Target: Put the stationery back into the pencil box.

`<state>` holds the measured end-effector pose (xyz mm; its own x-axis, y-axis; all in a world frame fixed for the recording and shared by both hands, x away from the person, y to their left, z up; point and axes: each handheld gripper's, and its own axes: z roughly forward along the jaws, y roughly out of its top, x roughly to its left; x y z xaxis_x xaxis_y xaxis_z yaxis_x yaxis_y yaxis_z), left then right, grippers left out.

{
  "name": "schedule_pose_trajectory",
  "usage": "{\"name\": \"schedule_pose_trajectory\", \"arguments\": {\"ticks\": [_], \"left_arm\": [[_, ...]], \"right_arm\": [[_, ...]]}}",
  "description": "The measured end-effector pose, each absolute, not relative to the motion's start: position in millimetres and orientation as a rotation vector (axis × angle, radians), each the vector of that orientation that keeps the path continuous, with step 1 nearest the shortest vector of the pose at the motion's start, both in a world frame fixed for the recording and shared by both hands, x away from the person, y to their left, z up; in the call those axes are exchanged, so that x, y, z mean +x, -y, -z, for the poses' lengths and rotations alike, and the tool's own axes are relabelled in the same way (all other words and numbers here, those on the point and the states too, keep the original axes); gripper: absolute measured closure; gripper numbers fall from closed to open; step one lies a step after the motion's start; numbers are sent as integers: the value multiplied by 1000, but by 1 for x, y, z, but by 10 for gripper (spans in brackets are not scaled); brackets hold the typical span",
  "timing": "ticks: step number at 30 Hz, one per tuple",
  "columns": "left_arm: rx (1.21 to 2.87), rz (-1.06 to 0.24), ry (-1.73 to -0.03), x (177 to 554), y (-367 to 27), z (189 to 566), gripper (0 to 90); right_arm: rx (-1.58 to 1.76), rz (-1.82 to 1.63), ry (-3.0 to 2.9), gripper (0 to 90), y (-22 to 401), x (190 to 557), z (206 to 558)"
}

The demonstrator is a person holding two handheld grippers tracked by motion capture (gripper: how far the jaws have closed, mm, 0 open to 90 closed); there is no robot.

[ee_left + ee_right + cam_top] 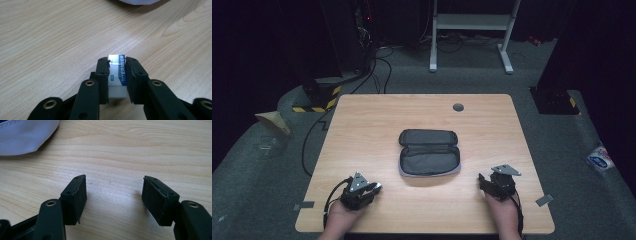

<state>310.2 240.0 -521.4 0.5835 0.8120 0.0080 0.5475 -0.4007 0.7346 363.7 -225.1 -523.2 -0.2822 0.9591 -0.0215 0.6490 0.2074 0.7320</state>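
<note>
A white eraser in a blue sleeve sits clamped between the black jaws of my left gripper, low over the wooden table. In the high view that left gripper rests near the front left of the table. An unzipped grey pencil case lies flat in the middle, its dark lining showing. My right gripper stays at the front right, to the right of the case. Its jaws stand apart with bare wood between them. A pale edge of the case shows at the upper left of the right gripper view.
A grey round cable cap is set into the far edge of the table. Beyond the table stand a white metal frame and loose cables on grey carpet. A hazard-striped block sits off the far left corner.
</note>
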Motion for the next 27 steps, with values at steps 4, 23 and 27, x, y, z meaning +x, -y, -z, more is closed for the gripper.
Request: {"name": "schedule_pose_trajectory", "arguments": {"ticks": [4,23,27], "left_arm": [[2087,-486,-1080,311,-241,520,730],[1995,-557,-1080,313,-230,505,730],[1973,-563,-1077,311,-228,499,730]], "right_arm": [[1489,-855,-2008,360,225,364,523],[1480,-865,-2023,339,226,365,523],[1486,-861,-2022,322,226,365,523]]}}
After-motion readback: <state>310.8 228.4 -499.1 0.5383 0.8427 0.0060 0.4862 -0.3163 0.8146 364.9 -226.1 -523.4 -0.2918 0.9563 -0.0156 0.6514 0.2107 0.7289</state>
